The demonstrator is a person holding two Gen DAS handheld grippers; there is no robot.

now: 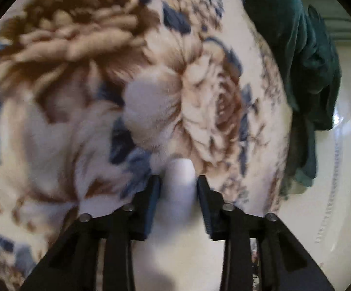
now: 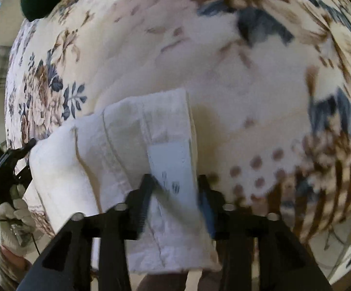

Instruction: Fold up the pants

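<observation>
- On the floral bedspread [image 1: 83, 77], left wrist view: a fold of the white pants [image 1: 180, 189] is seen standing between the fingers of the left gripper [image 1: 179, 184], dead ahead of the cam. Jaws are set partway in, w/ both pads at the cloth's sides; whether it is truly pinched cannot be told through the blur.
- Same view, far right: a dark green garment [image 1: 296, 55] is draped over the bed's edge, well apart from the gripper.
- Over the near edge of the bed, right wrist view: the pants [image 2: 117, 160] are shown as a folded white bundle, its long axis running from lower left up toward centre-right. The sewn label [image 2: 170, 167] end lies straight ahead, between the fingers of the right gripper [image 2: 175, 189].
- Right jaws are held spread approx. halfway; the left pad looks to be on the cloth, the right pad just beside its edge. No firm grip is made out.
- At far left the other gripper [image 2: 8, 167] is glimpsed in a gloved hand [image 2: 15, 220], at the bundle's opposite end. Each end thus has its own hand nearest.
</observation>
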